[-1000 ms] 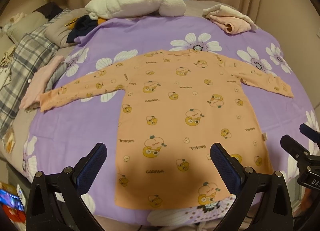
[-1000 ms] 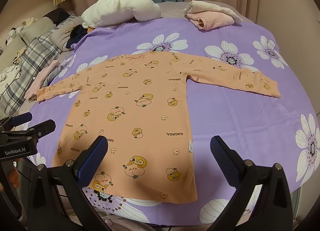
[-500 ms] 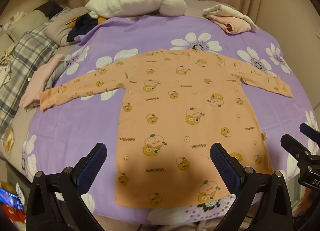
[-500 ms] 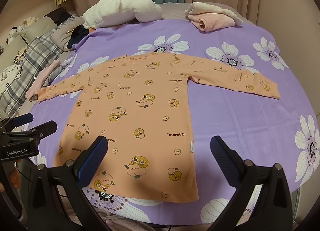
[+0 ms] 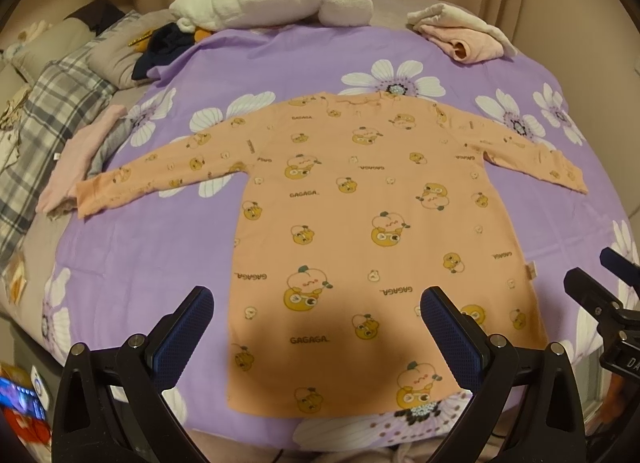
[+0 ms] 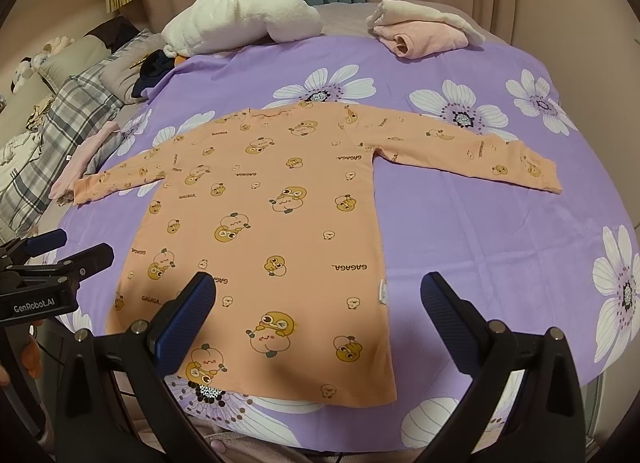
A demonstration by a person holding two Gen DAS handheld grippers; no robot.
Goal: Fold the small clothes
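The orange long-sleeved shirt [image 5: 360,231] lies flat and face up on the purple flowered bedspread [image 5: 160,247] (both sleeves stretched out sideways), while the left gripper [image 5: 316,327] and the right gripper [image 6: 318,319] hover above its hem, each spread wide and holding nothing.

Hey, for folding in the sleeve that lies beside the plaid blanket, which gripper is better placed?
Probably the left gripper. It hangs open over the shirt's hem on that sleeve's side. The right gripper, also open, sits toward the opposite edge and would have to cross the shirt.
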